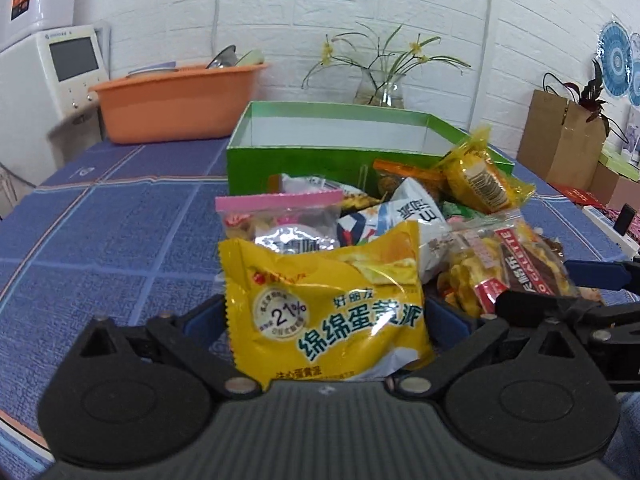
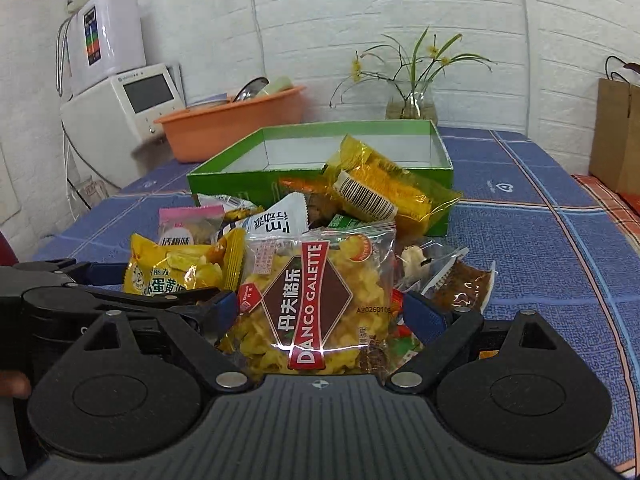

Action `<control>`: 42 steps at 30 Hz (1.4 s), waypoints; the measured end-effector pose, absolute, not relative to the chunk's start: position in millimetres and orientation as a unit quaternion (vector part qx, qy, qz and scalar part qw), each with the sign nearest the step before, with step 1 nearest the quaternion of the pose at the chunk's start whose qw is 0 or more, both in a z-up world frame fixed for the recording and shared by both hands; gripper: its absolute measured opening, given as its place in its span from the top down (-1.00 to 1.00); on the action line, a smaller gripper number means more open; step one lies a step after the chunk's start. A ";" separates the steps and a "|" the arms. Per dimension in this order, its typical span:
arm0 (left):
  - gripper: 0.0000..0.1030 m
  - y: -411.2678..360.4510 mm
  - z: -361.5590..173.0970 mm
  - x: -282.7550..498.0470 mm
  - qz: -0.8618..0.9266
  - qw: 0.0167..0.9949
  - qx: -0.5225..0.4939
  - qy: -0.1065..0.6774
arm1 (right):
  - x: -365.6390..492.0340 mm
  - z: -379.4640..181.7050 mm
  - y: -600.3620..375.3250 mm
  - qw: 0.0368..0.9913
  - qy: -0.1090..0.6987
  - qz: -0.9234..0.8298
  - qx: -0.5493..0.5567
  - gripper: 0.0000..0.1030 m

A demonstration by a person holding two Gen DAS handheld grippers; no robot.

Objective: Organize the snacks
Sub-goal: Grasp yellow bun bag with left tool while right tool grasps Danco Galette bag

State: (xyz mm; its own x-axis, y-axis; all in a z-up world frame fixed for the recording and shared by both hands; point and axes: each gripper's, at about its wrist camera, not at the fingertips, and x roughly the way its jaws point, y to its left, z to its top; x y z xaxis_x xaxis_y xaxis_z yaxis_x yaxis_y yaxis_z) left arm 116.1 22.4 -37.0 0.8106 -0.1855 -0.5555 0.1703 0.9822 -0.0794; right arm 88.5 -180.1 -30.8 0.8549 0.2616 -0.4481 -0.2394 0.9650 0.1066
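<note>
A pile of snack packets lies on the blue checked tablecloth (image 1: 120, 220) in front of an open, empty green box (image 1: 360, 148). My left gripper (image 1: 326, 318) is open, and its blue pads straddle a yellow egg-yolk pie packet (image 1: 320, 300) at the pile's near left. Open too, my right gripper (image 2: 324, 312) has its pads on either side of a clear Danco Galette packet (image 2: 316, 300). A yellow-wrapped cake (image 2: 376, 188) rests on top of the pile, against the green box (image 2: 248, 188). The two grippers sit side by side and close together.
An orange basin (image 1: 176, 108) with dishes stands behind the box on the left, next to a white appliance (image 1: 68, 68). A glass vase of flowers (image 1: 380, 88) is at the back wall. Brown paper bags (image 1: 560, 140) stand to the right.
</note>
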 end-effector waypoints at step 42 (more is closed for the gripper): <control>-0.10 47.2 43.4 264.9 -0.115 0.968 -0.072 0.210 | 256.5 54.1 -212.8 0.975 0.162 0.137 0.071 -1.00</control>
State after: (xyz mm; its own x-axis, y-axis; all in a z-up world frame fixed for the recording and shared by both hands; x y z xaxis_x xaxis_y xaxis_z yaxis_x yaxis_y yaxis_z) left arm 264.9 47.2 43.4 0.8849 -0.2533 -0.3910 0.1926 0.9631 -0.1879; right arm 256.5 -212.8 54.1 0.9098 0.2909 -0.2961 -0.2449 0.9521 0.1829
